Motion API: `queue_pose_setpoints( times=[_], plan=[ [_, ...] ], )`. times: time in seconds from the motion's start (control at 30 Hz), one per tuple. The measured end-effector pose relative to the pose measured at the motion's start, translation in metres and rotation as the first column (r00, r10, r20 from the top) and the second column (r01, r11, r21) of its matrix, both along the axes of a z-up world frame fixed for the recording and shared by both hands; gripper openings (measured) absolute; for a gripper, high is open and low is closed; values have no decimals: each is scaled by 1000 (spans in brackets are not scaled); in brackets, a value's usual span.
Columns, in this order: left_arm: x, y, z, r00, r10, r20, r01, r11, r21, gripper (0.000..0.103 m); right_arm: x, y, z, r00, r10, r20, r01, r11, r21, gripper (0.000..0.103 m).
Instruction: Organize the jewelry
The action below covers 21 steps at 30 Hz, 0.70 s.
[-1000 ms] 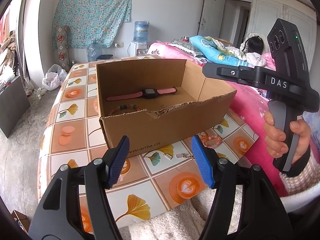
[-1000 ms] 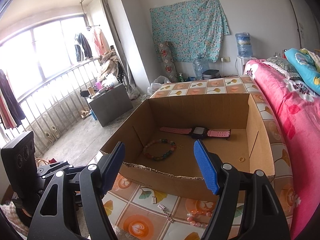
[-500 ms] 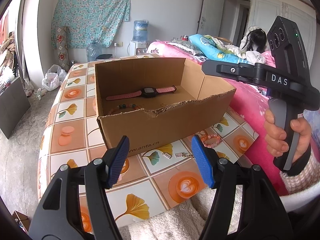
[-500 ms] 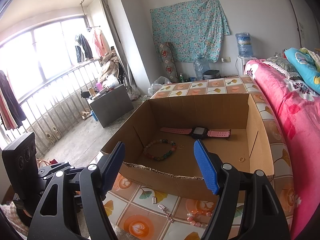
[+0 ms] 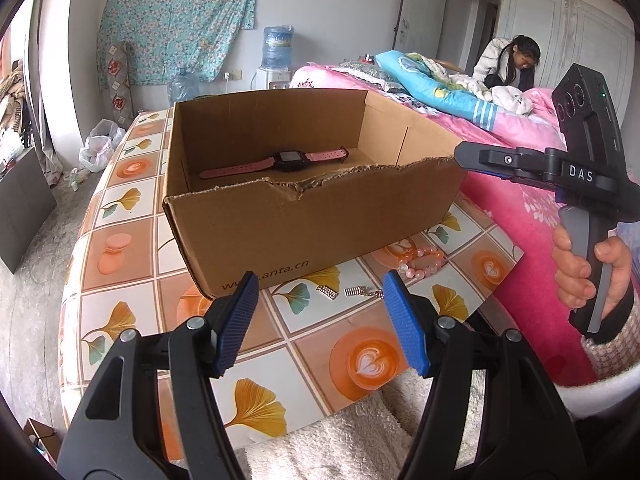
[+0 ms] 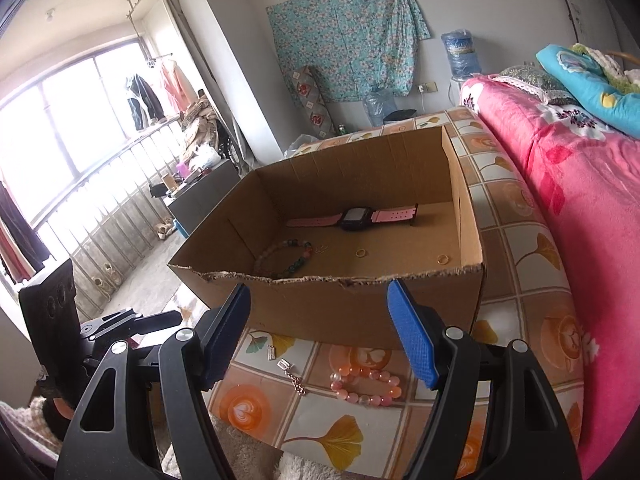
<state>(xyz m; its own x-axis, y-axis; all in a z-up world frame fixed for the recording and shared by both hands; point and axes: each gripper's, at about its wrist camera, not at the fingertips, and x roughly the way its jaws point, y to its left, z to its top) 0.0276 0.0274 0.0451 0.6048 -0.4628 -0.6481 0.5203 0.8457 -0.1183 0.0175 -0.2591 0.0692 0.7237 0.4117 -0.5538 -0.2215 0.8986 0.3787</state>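
Both grippers hovered w/ fingers spread wide, nothing held: left gripper (image 5: 320,314) and right gripper (image 6: 320,330), each just short of the cardboard box (image 6: 344,300) on the tiled bench (image 5: 132,248).

Step in hand, by my read: between picks, lining up for the next piece. Already in the box: pink watch (image 6: 352,217), multicolour bead bracelet (image 6: 282,258), two small gold rings (image 6: 361,253) and (image 6: 442,258), plus a tiny wire bit beside the bracelet, too small to ID. Not yet boxed, on the bench in front of the box: pink bead bracelet (image 6: 366,386), a thin chain w/ clasp (image 6: 294,376) and a small silver clip (image 6: 271,352).

Next move prob. calls for dropping one gripper low over the pink bead bracelet, closing on the bead strand, then lifting over the torn front wall. Chain and clip are tiny and flat, so harder to pinch.

In the way: the box's front wall stands near the loose pieces; the two grippers are close together. Pink bed (image 6: 560,200) runs along the bench's right side; a person (image 5: 506,60) sits at its far end.
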Motion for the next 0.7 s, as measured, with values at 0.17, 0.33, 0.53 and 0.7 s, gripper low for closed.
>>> queue_pose_setpoints(
  times=[0.17, 0.33, 0.53, 0.7],
  plan=[
    [2, -11, -12, 999, -37, 13, 36, 999, 38, 61, -6, 13, -22, 995, 71, -69, -71, 997, 0, 55],
    [11, -25, -23, 997, -69, 26, 65, 991, 118, 49, -10, 36, -46, 979, 149, -140, -152, 988, -16, 39],
    [24, -33, -35, 995, -103, -1, 102, 983, 151, 32, -12, 65, -64, 961, 203, -188, -218, 974, -61, 35],
    [34, -37, -44, 995, -88, -42, 93, 983, 161, 28, -14, 76, -69, 955, 219, -200, -236, 970, -65, 35]
  ],
)
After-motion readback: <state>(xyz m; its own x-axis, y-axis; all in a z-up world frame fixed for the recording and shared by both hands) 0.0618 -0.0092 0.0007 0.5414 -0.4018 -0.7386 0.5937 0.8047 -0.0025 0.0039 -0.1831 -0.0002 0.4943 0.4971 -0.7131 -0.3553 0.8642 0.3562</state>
